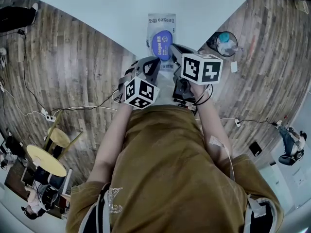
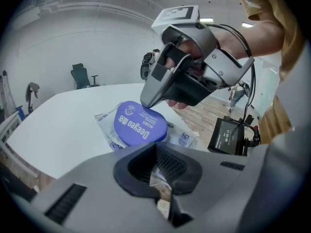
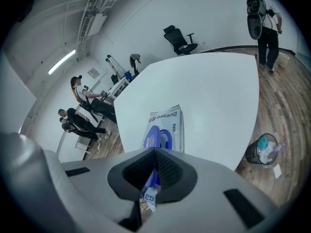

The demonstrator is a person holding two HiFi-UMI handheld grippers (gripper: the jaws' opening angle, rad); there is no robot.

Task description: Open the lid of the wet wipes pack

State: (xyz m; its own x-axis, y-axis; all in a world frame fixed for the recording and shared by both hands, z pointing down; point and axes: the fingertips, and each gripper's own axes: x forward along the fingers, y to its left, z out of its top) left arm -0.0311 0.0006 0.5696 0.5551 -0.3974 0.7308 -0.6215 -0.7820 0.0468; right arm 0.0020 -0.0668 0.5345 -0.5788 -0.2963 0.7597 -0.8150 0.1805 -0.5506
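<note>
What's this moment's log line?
left gripper: jaws shut on pack edge | right gripper: jaws shut on lid rim | lid looks flat | pack on table

I see a pale wet wipes pack [image 1: 161, 23] with blue print and a solid blue lid [image 1: 162, 44] on a white table [image 1: 97, 8]. The left gripper [image 2: 156, 166] and right gripper [image 3: 154, 171] are grey with black pads. Each cube [image 1: 201, 68] carries black-and-white square markers. The floor [image 1: 73, 67] is brown-grey wood grain, and the shirt [image 1: 165, 169] is mustard brown.
</note>
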